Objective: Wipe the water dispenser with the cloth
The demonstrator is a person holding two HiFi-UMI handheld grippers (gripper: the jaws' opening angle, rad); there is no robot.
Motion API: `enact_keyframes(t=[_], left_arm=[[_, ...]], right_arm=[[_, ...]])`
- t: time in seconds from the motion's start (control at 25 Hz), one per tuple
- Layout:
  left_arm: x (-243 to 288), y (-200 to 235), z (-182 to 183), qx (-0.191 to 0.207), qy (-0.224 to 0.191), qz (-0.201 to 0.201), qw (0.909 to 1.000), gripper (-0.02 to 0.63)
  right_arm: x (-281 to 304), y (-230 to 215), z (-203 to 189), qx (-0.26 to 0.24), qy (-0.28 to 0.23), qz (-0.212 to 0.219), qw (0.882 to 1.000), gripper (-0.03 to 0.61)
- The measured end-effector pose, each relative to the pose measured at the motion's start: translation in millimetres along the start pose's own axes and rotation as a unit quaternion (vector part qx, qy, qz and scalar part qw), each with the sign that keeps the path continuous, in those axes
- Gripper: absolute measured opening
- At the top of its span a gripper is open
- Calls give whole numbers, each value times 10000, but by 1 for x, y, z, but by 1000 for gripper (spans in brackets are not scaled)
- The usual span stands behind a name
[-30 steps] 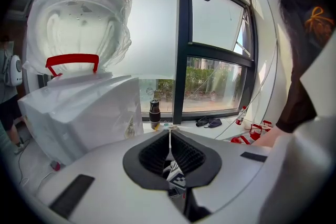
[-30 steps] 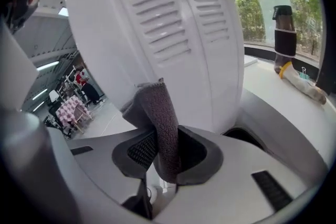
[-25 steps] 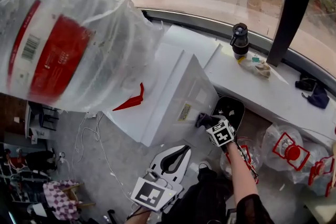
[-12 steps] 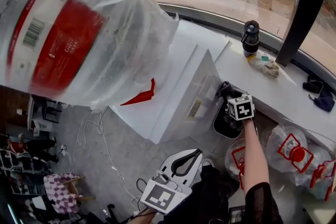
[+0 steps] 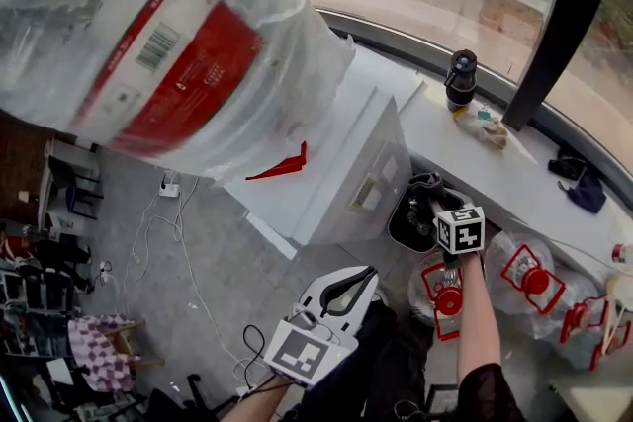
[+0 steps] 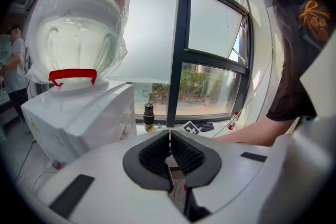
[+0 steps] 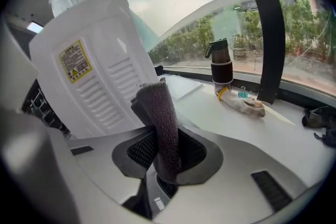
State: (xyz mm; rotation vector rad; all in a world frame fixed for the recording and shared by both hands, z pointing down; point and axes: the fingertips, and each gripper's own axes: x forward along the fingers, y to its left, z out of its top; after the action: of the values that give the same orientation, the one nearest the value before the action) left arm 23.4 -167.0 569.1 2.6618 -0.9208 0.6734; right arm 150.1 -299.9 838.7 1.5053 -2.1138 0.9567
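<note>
The white water dispenser [image 5: 341, 158] stands by the window sill with a plastic-wrapped bottle [image 5: 168, 44] upside down on top. My right gripper [image 5: 430, 198] is beside the dispenser's right side, shut on a dark grey cloth [image 5: 425, 183]. In the right gripper view the cloth [image 7: 160, 118] sticks up from between the jaws of the right gripper [image 7: 165, 144], close to the dispenser's vented panel [image 7: 102, 76]; contact cannot be made out. My left gripper [image 5: 338, 296] hangs low in front of the dispenser. The left gripper [image 6: 169, 136] is shut and holds nothing.
A black flask [image 5: 459, 79] and a crumpled rag [image 5: 485, 128] sit on the white sill [image 5: 514, 178]. Spare water bottles [image 5: 529, 277] lie on the floor at the right. A black bin [image 5: 407, 224] stands below my right gripper. Cables [image 5: 168, 242] run over the floor at the left.
My right gripper with the cloth has moved from the dispenser's lower front corner back along its right side. The left gripper has stayed low and shut.
</note>
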Motion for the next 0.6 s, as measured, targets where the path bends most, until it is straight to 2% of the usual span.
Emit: enact_keyframes(t=[0.2,0.36,0.6], left_arm=[[-24,-14,11,47,60,-29,10000,18],[-40,-26,29,247,66,-22,9997,18],[-60,-46,71,89,-230,34,9997,18]], right_arm=[[-63,21,14,410,-243,53,9988,103],[-121,36,37,684,-475,147,9964,104],[-212,63,89,627,-675,342,9952,104]])
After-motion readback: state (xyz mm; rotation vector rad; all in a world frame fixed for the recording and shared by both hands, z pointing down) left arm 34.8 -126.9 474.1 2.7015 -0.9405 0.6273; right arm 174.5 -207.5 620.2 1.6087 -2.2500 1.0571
